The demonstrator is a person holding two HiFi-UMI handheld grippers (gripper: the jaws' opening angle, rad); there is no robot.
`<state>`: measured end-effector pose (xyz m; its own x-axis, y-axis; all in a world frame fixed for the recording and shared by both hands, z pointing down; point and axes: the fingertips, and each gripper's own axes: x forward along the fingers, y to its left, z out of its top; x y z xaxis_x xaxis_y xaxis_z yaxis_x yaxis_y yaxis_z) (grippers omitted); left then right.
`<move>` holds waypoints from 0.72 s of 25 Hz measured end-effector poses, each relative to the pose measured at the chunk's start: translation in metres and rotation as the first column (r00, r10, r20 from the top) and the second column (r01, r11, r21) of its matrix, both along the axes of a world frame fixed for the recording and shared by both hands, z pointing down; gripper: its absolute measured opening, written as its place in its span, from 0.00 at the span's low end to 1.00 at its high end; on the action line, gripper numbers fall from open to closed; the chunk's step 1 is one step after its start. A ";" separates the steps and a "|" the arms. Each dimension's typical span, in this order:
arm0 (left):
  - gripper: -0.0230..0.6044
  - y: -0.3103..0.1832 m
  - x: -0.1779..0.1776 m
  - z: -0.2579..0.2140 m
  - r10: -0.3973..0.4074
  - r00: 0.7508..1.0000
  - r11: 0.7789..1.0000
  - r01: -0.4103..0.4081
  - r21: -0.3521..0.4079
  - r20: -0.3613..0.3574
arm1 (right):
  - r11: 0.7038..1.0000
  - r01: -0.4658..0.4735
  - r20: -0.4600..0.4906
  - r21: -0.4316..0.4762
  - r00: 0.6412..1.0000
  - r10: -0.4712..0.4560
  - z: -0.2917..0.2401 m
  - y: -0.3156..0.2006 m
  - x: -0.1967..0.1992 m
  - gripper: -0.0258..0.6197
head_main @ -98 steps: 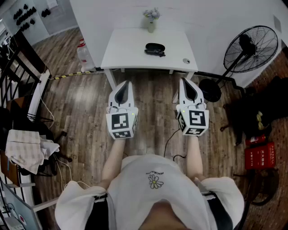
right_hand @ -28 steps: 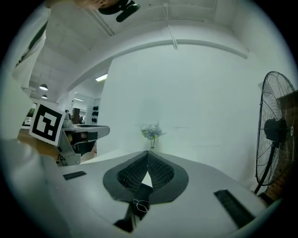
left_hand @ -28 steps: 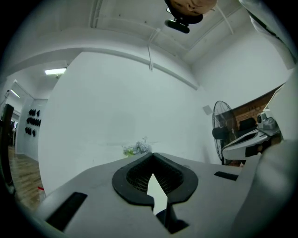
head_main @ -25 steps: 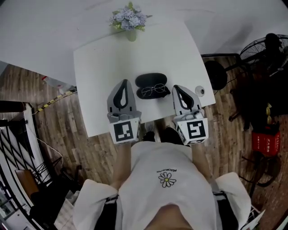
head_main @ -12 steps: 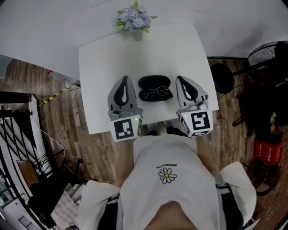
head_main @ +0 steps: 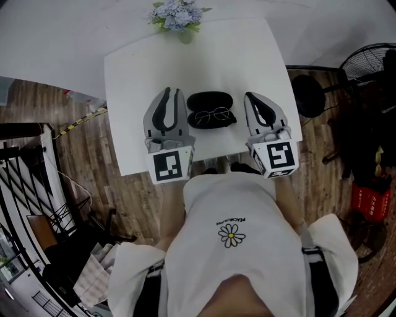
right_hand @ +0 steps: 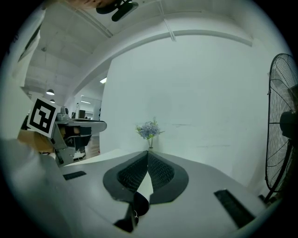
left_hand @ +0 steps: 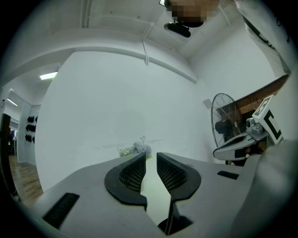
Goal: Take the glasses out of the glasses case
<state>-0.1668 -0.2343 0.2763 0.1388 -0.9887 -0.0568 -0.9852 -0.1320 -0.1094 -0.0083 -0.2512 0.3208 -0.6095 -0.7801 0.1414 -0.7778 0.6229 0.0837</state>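
Where the head view looks down on the white table, the left gripper and right gripper lie level on either side of the black case, near it but touching nothing. The left jaws have just been opening and stand slightly spread, with nothing between them; the right jaws are pressed together and empty. The case sits at mid-table, and the round-lensed, thin-framed glasses lie across its near half. Flowers stand at the far edge, and a fan is on the floor to the right.

From the left gripper view, the left gripper shows a narrow gap between its ribbed pads, holding nothing. The flowers are ahead and the right gripper is off to the right.

From the right gripper view, the right gripper has its tips meeting, with nothing pinched. The flowers stand beyond, and the left gripper is at the left.
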 end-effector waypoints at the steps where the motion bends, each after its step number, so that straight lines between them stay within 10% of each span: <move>1: 0.15 -0.002 0.002 0.001 0.015 1.000 1.000 -0.015 -0.011 0.004 | 1.000 0.004 -0.001 -0.002 1.000 -0.004 0.001 0.000 0.000 0.05; 12: 0.29 -0.022 0.018 0.003 0.220 0.972 0.973 -0.213 -0.084 0.081 | 0.999 -0.022 -0.019 -0.036 1.000 0.022 0.008 0.010 0.007 0.05; 18: 0.38 -0.022 0.042 0.030 0.385 0.906 0.915 -0.351 -0.198 0.173 | 0.999 -0.030 -0.018 -0.040 0.999 0.029 0.015 0.013 0.013 0.05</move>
